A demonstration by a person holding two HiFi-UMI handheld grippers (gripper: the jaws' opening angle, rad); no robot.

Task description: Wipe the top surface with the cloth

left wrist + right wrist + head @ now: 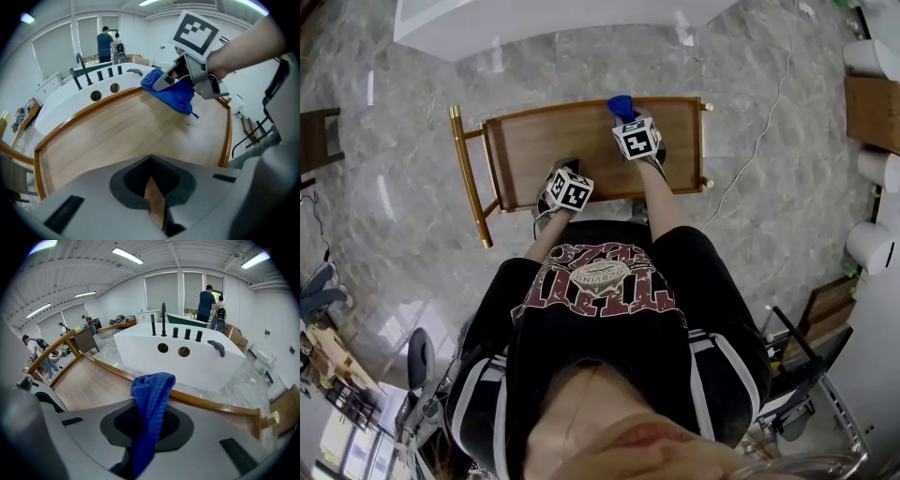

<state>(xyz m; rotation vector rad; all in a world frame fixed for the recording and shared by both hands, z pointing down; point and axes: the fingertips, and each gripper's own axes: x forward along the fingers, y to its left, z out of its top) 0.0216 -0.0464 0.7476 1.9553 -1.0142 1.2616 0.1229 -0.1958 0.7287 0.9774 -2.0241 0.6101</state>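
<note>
A brass handle rail [470, 177] stands at the left end of the wooden top surface [546, 142]; the left gripper [565, 176] rests at the near edge of that surface, left of centre, its jaws clenched together with nothing between them, only a sliver of wood grain showing behind the tips. Further right and at the far edge, the right gripper [625, 114] is grasping the blue cloth [620, 104]; in the right gripper view the cloth rises from between the closed jaws in a bunched fold and hangs down in front of them; in the left gripper view its loose end drapes down to the wood near the far rim. Beyond the far rim stands a white unit [202, 363] with black fittings.
</note>
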